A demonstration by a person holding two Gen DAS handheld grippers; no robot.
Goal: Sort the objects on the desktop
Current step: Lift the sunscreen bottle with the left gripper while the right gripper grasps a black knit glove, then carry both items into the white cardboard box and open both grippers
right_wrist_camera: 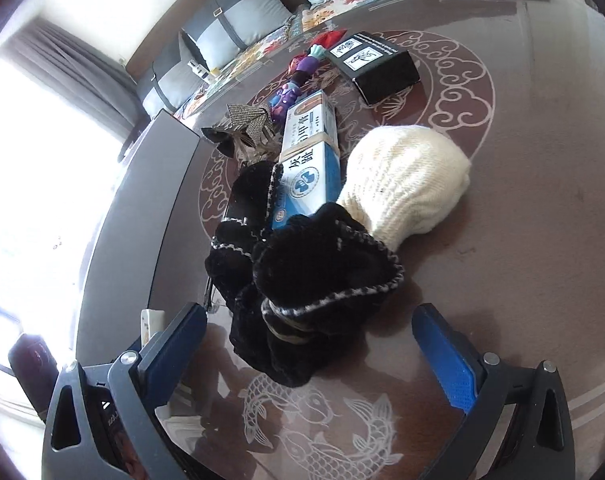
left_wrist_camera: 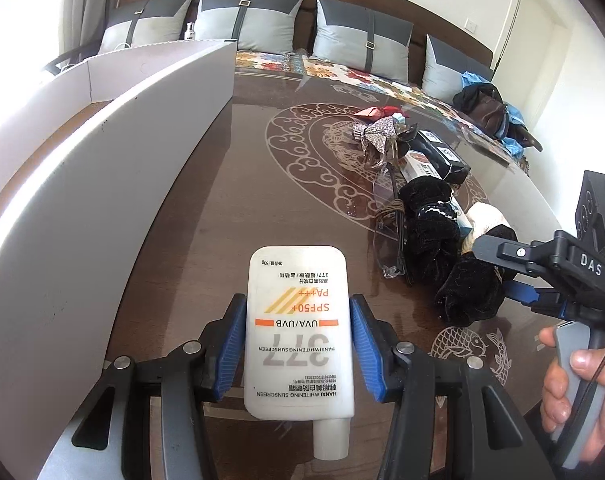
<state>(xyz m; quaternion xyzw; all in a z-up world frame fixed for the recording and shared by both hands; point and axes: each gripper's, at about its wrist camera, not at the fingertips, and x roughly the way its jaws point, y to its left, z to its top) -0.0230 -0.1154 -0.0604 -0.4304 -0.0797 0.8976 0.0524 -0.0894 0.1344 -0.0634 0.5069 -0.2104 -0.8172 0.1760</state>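
Standing along the left edge of the tabletop: a white divider box, its long wall curving away toward the sofa cushions. Just right of that wall, gripping a white sunscreen tube: the left hand-held gripper, partly closed, blue pads pressing on both sides of the tube, cap pointing back toward the camera, tube hanging above the glossy brown surface. Further right, lying in a loose line across the round pattern: a glittery bow, clear glasses, a black fuzzy cloth and a black box. At the far right, reaching in over the black cloth: the right hand-held gripper, with a person's hand wrapping its grey handle.

Seen from the right wrist, left to right: blue pads standing wide apart, holding nothing, hovering around the near end of the black fuzzy cloth; behind it, a blue-and-white carton, a cream knitted piece touching the cloth, and the black box further back.
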